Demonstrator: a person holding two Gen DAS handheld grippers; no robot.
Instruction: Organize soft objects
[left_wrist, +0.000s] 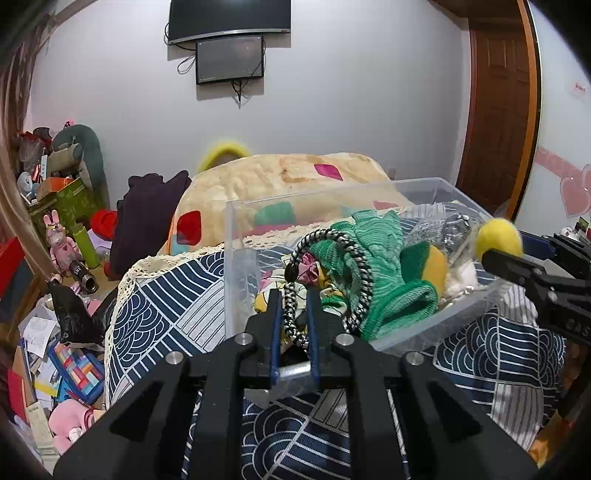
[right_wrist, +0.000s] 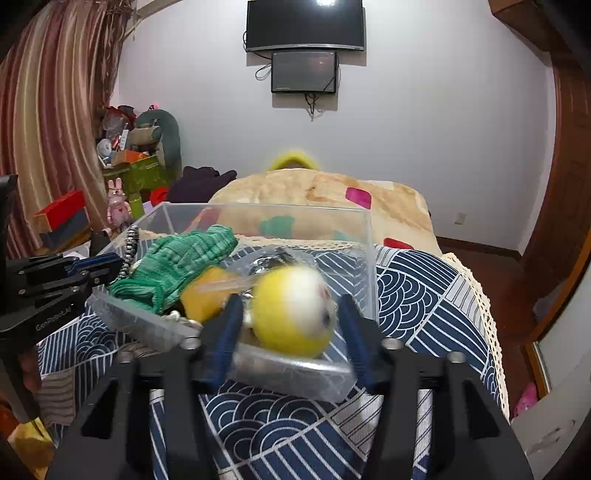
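A clear plastic box (left_wrist: 236, 258) stands on the bed and holds a green knit piece (left_wrist: 376, 243), a yellow plush (left_wrist: 434, 267) and other soft items. My left gripper (left_wrist: 294, 295) is shut on a black-and-white braided cord (left_wrist: 354, 258) that loops out of the box. My right gripper (right_wrist: 288, 306) is open at the box's near rim (right_wrist: 288, 369). A blurred yellow plush ball (right_wrist: 291, 310) sits between its fingers, apart from both. The ball also shows in the left wrist view (left_wrist: 496, 238) above the right gripper's finger (left_wrist: 517, 264).
The bed has a navy wave-pattern cover (right_wrist: 406, 295) and a beige blanket (left_wrist: 280, 177) behind the box. Clutter, toys and boxes crowd the floor on the left (left_wrist: 66, 258). A wooden door (left_wrist: 498, 103) is at the right.
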